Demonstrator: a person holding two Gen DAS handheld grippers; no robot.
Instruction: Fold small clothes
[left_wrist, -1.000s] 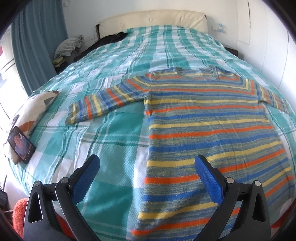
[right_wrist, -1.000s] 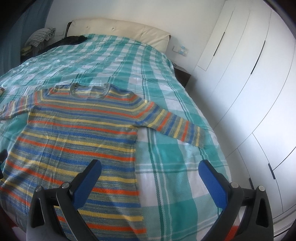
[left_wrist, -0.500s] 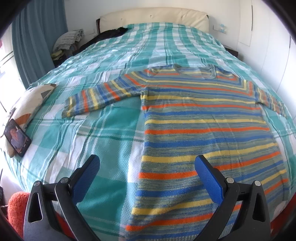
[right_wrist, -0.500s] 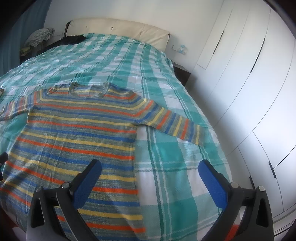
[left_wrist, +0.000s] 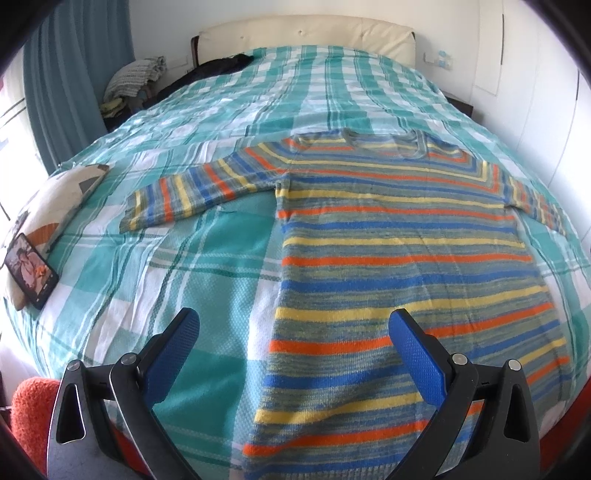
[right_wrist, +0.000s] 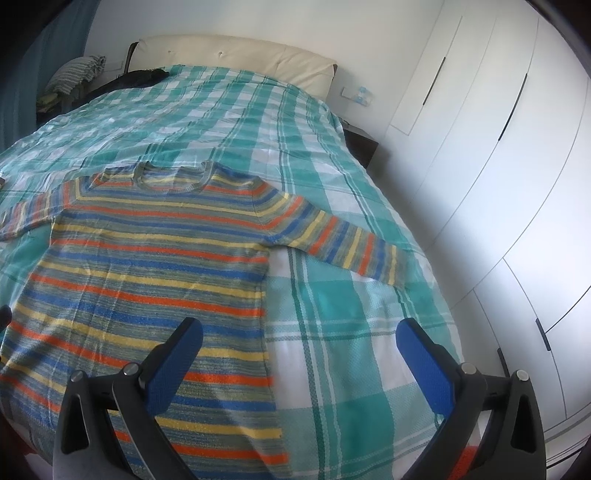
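A knitted striped sweater (left_wrist: 399, 236) lies flat and face up on a bed covered by a teal-and-white plaid bedspread (left_wrist: 207, 266), neckline toward the far headboard (left_wrist: 306, 40), both sleeves stretched out to left and right. The knit carries horizontal bands of orange, yellow, blue and heathered grey-green; the round collar is ribbed, and the sleeve stripes run across each arm. The bedspread has a waffle-like weave, lightly creased.

The left gripper (left_wrist: 293, 334) hovers above the near hem with its blue-padded fingers spread wide, holding nothing; its left finger sits over bare bedspread, its right over the sweater's body. The right gripper (right_wrist: 299, 341) is likewise wide open and empty, its left finger over the sweater (right_wrist: 147, 273) and its right over plaid cloth (right_wrist: 332, 332) near the right sleeve.

At the left edge of the bed, a patterned cushion (left_wrist: 55, 195) rests with a dark phone (left_wrist: 31, 271), screen lit, lying against its near end. A padded cream headboard closes the far end, where dark clothing (left_wrist: 221, 64) is heaped. Smooth white wardrobe doors (right_wrist: 498, 166) with slim dark handles line the right wall; a teal curtain (left_wrist: 74, 85) hangs at far left.
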